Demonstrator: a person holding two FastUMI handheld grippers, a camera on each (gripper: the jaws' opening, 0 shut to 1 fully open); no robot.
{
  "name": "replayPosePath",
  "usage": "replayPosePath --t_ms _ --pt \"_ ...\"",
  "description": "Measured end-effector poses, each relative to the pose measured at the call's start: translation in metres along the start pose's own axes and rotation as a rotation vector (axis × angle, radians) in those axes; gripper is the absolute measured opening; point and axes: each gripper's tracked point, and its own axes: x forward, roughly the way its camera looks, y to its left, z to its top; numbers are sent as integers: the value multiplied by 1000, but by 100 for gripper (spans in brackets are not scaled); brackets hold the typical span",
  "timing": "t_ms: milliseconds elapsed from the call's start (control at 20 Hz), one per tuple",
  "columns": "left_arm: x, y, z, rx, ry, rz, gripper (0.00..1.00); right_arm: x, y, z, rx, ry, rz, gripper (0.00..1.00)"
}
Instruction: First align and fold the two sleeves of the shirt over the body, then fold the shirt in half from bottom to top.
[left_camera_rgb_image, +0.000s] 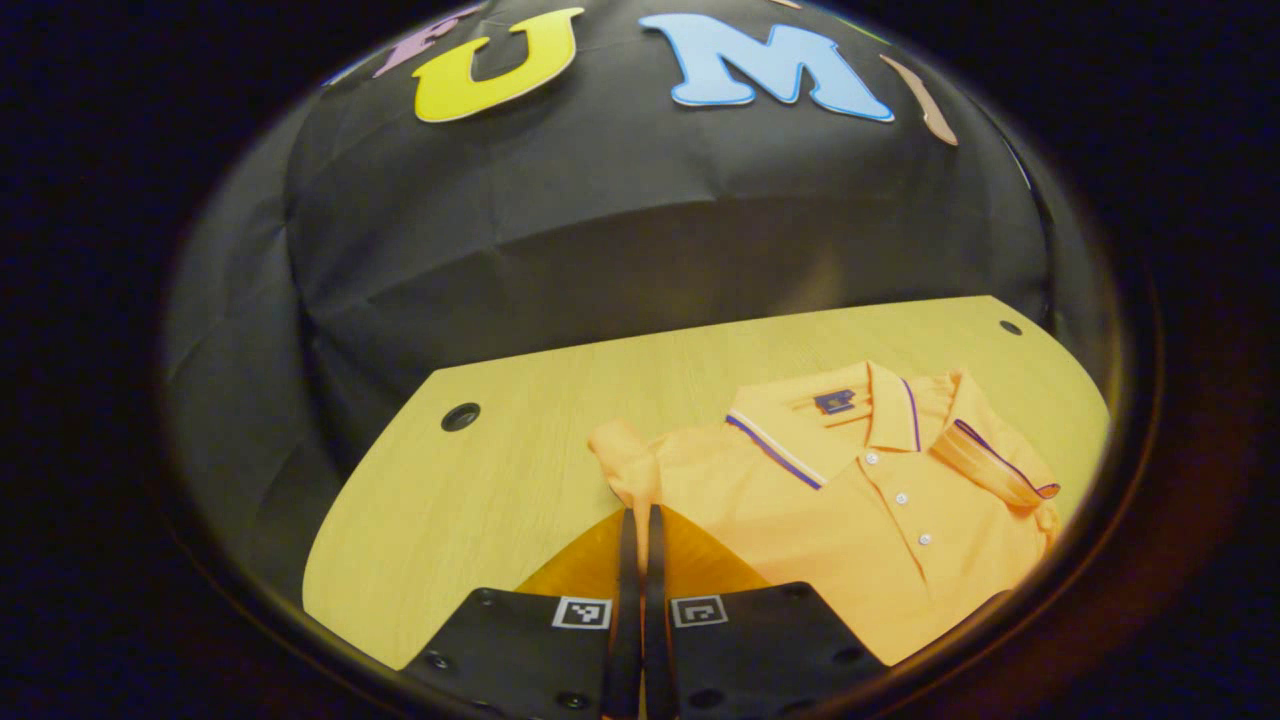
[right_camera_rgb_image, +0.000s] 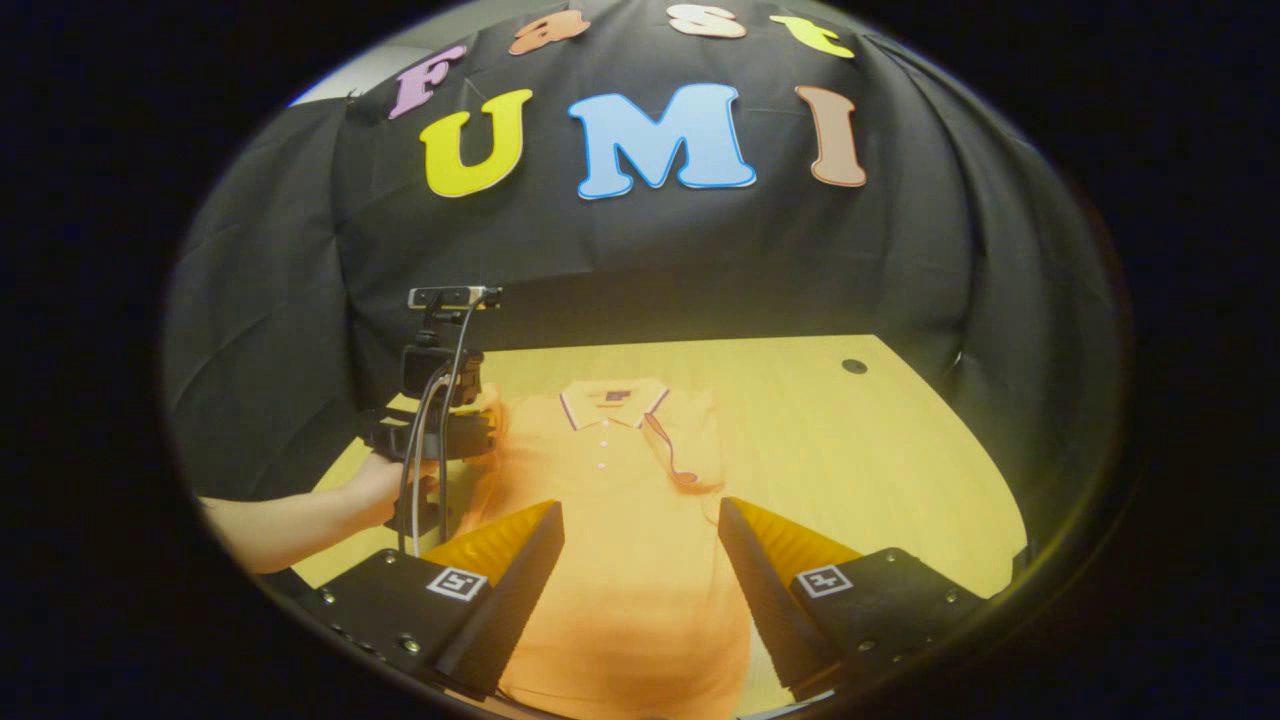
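Orange polo shirt (right_camera_rgb_image: 620, 520) lies flat on the wooden table (right_camera_rgb_image: 880, 470), collar toward the black cloth wall, buttons up.

Right gripper view: looks straight up the shirt from the hem end. The right gripper (right_camera_rgb_image: 640, 560) has its fingers spread wide, one over each side of the lower body of the shirt, nothing between them; whether they touch the cloth can't be told. The sleeve (right_camera_rgb_image: 690, 445) on that view's right is already folded in over the chest, striped cuff lying on the body. This view also shows the left gripper (right_camera_rgb_image: 440, 435) off at the shirt's other side near the shoulder, carried by a hand (right_camera_rgb_image: 385, 490) with a bare forearm, cable hanging down; shirt there looks blurred.

Left gripper view: comes in from the side, close on the collar (left_camera_rgb_image: 830, 420), the neck label, the placket buttons and the folded sleeve's striped cuff (left_camera_rgb_image: 1000, 470). The left gripper (left_camera_rgb_image: 640, 520) has its fingers drawn together, just a thin slit, tips at the bunched fabric of the near sleeve (left_camera_rgb_image: 625, 460). Whether cloth is actually pinched between them can't be told. Table has a round cable hole (left_camera_rgb_image: 460, 416) in the near corner, another at the far corner (left_camera_rgb_image: 1010, 327).
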Motion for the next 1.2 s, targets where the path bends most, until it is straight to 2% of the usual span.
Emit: replayPosePath --t_ms 200,450,550,700,750,800,900,1000,1100,1200 --pt "2 -21 -4 53 22 -18 8 3 -15 -7 4 14 7 96" --pt "-2 -38 -11 32 41 -53 13 16 -35 -14 -37 28 25 96" --pt "-7 -46 -12 7 42 -66 33 25 -39 -15 -71 33 49 96" --pt "-23 -56 -14 -22 43 -85 68 35 -42 -17 -121 35 97 96" --pt "-31 -57 -15 -28 43 -89 73 39 -43 -18 -137 37 113 96" --pt "-39 -55 -15 -33 41 -82 91 42 -42 -20 -151 39 131 96" --pt "-56 -51 -18 -47 42 -61 92 45 -40 -23 -178 38 165 96" --pt "-77 -49 -21 -86 41 -58 100 46 -38 -29 -197 50 192 96" --pt "-101 -46 -27 -127 39 -65 97 43 -35 -35 -200 63 208 96" --pt "-122 -43 -38 -138 37 -74 100 36 -34 -41 -192 59 194 96"
